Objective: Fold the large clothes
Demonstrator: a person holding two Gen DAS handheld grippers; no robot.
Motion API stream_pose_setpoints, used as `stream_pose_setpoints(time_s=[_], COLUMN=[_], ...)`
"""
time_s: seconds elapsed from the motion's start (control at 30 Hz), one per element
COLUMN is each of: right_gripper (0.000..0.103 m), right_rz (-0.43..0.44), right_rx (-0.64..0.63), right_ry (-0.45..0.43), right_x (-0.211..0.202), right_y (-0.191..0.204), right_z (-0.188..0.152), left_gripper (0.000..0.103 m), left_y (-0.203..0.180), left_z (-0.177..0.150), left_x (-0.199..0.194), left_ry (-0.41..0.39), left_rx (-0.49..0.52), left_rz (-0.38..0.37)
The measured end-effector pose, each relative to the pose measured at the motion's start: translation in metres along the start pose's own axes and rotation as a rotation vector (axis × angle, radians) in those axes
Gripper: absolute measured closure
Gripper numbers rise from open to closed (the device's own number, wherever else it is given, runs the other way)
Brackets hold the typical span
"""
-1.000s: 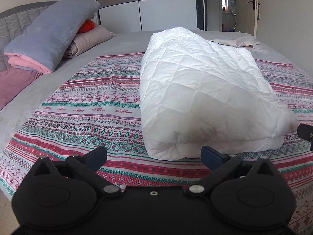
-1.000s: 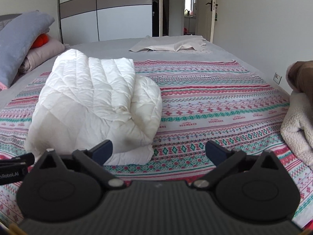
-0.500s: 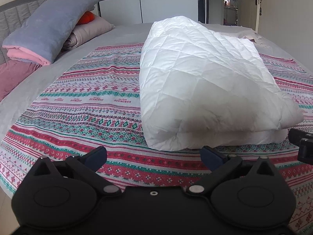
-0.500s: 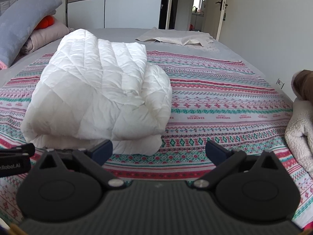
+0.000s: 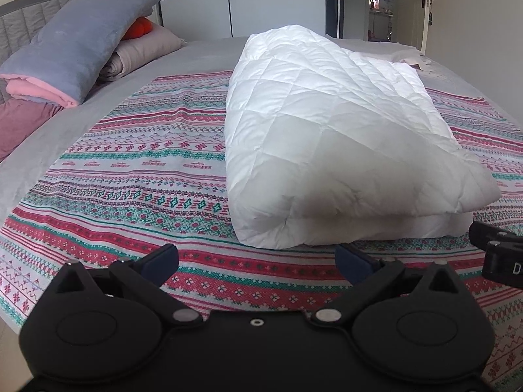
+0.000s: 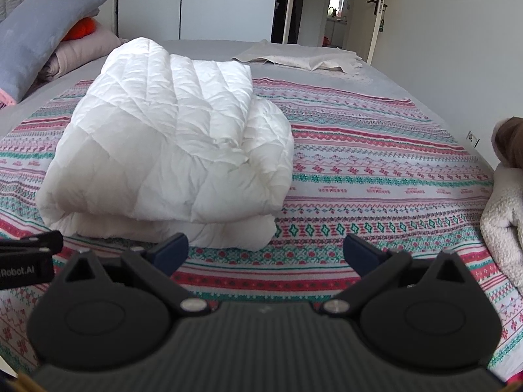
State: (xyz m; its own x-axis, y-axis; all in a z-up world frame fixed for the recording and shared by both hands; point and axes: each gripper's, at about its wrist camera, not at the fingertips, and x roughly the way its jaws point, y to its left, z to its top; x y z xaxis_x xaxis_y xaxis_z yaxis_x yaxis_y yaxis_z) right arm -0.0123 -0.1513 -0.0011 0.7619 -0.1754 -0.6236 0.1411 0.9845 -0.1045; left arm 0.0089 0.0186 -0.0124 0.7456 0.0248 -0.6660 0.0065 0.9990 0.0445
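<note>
Two tongs show here, one in each view, and both stand wide open with nothing between their fingers.

From the left wrist, the left tongs (image 5: 256, 258) hang low over the near edge of the bed (image 5: 202, 52), their blue fingertips (image 5: 161, 256) well apart. Just beyond them lies the white quilt (image 5: 330, 137), folded into a thick bundle with two layers showing at its near end. It rests on a striped cover (image 5: 130, 170) with red, green and white bands, which is spread over the grey bed. The quilt lies a little right of the middle and runs away from the camera. At the far left, a grey blanket (image 5: 88, 42) leans on a beige pillow (image 5: 143, 49), with something orange (image 5: 140, 27) between them. At the right edge, part of the right tongs (image 5: 500, 254) is seen near the quilt's corner, apart from it.

From the right wrist, the right tongs (image 6: 265, 250) also hover over the striped cover (image 6: 376, 170). The quilt (image 6: 170, 143) lies ahead and to the left, its near fold just past the left fingertip (image 6: 171, 250); I cannot tell if they touch. A beige cloth (image 6: 304, 58) lies flat at the far side of the bed. At the right edge there is a cream fleece (image 6: 503, 219) with something brown (image 6: 511, 140) above it. The left tongs (image 6: 31, 258) show at the left edge.
</note>
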Motion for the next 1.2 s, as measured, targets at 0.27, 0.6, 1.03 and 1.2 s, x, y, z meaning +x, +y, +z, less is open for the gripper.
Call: stream_pose_setpoints(time_s=[0.27,0.6,1.03,1.2], right_gripper=[0.000,0.000,0.000,0.000], right_rz=[0.005,0.005,0.004,0.005], right_rx=[-0.005,-0.005,-0.005,-0.006], right_ry=[0.002,0.002,0.002,0.002], right_x=[0.0009,0.0011,0.0013,0.0013], right_y=[0.0011,0.0014,0.0018,0.0016], right_z=[-0.0001,-0.0002,0.0000,-0.0004], left_gripper=[0.000,0.000,0.000,0.000], left_y=[-0.0011,-0.0015,-0.0018,-0.0019], left_z=[-0.0002,-0.0002,-0.0003,-0.0004], left_x=[0.0004,0.0002,0.0000,-0.0002], left_ry=[0.005,0.006,0.006,0.006], left_rx=[0.002,0.002,0.002,0.001], left_rz=[-0.005,-0.009,-0.008,-0.009])
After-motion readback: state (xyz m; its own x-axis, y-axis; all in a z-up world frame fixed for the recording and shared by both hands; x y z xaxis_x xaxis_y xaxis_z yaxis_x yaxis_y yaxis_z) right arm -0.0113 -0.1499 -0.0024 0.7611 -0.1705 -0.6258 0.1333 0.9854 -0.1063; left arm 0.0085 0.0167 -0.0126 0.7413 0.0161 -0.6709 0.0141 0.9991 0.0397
